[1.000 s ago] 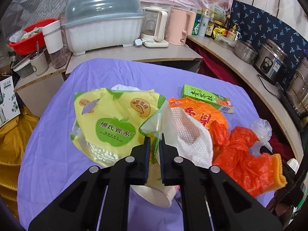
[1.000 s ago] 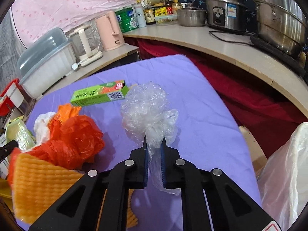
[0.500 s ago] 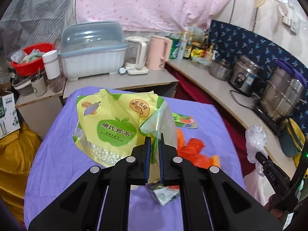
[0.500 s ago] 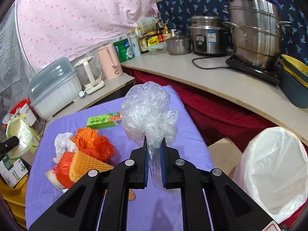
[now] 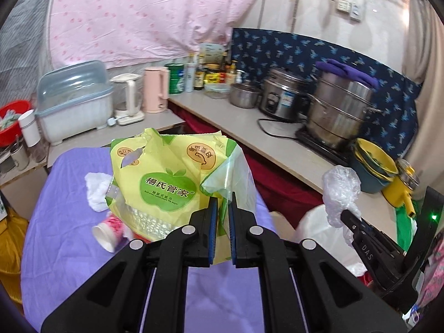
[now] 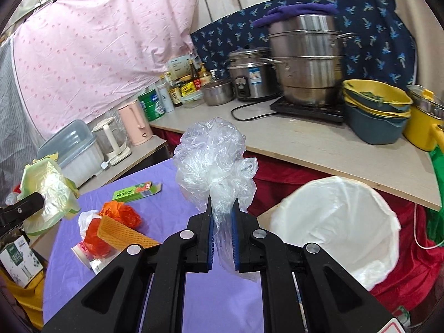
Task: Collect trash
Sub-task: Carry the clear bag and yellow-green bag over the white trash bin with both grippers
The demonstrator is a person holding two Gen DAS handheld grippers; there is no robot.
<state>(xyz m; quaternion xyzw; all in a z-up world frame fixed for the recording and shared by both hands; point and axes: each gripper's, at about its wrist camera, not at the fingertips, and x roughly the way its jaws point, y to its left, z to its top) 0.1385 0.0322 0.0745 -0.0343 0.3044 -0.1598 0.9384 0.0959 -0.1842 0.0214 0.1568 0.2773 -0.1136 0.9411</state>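
Thin, crinkly plastic fills both tools: the left gripper pinches an edge of a yellow-green tissue-pack wrapper with a green apple logo, lifted above the purple-covered table, while the right gripper is clamped on the gathered neck of a crumpled clear plastic bag. Both pieces look feather-light, limp and slippery, so a bunched fold is probably the safest place to hold. To the right, beside the table, a white-lined waste bin stands open and looks empty, while an orange bag, a green carton and a paper cup lie on the table.
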